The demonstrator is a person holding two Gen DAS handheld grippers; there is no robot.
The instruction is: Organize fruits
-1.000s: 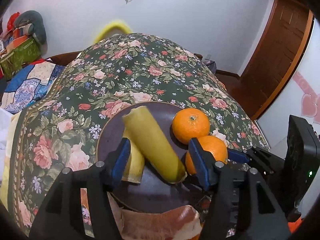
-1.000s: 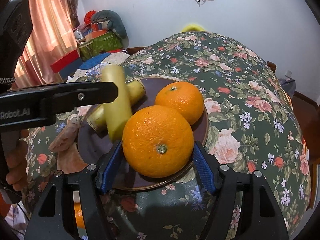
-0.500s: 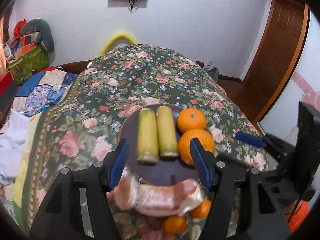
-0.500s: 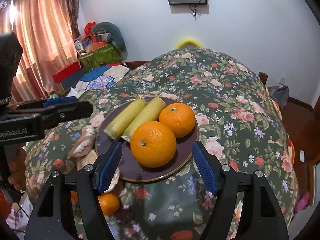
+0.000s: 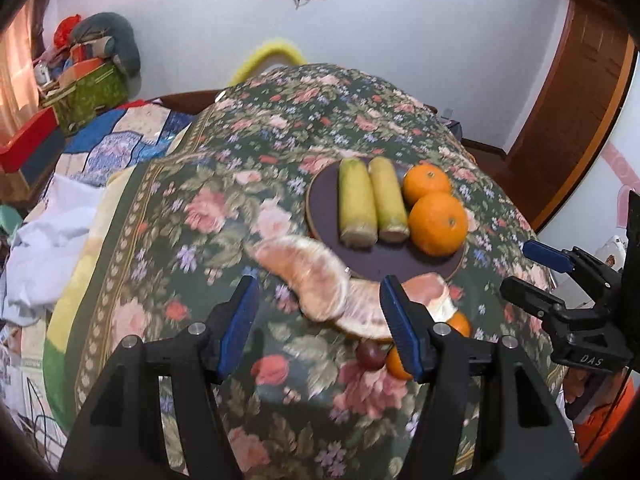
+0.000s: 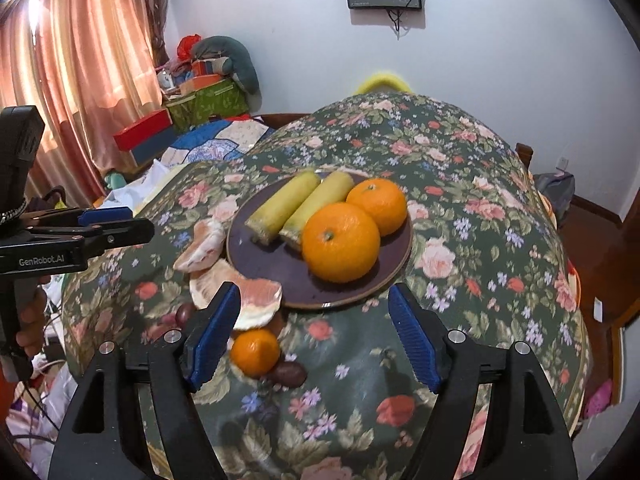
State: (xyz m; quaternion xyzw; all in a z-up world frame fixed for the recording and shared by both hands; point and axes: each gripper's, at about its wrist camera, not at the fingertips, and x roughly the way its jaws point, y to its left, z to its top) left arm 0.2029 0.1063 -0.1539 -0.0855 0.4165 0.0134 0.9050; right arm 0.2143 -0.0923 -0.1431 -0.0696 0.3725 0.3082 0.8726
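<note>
A dark plate (image 5: 384,264) (image 6: 280,268) on the floral table holds two yellow-green sticks (image 5: 356,204) (image 6: 284,204) side by side and two oranges (image 5: 438,224) (image 6: 340,242). Pomelo segments (image 5: 312,272) (image 6: 248,296) lie on the cloth against the plate's near rim. A small mandarin (image 6: 255,352) and a dark grape (image 5: 370,354) sit nearer still. My left gripper (image 5: 318,312) hangs open above the pomelo, holding nothing. My right gripper (image 6: 314,312) is back from the plate with its jaws opening and nothing between them.
The floral tablecloth (image 5: 224,216) drops off at the left and near edges. A bed with quilts and boxes (image 5: 80,96) stands to the left, and a wooden door (image 5: 568,120) to the right. A yellow chair back (image 6: 382,80) shows behind the table.
Both grippers have pulled back from the plate. The left let go of a yellow stick, which now lies beside the other. The right released the big orange onto the plate and spread wider.
</note>
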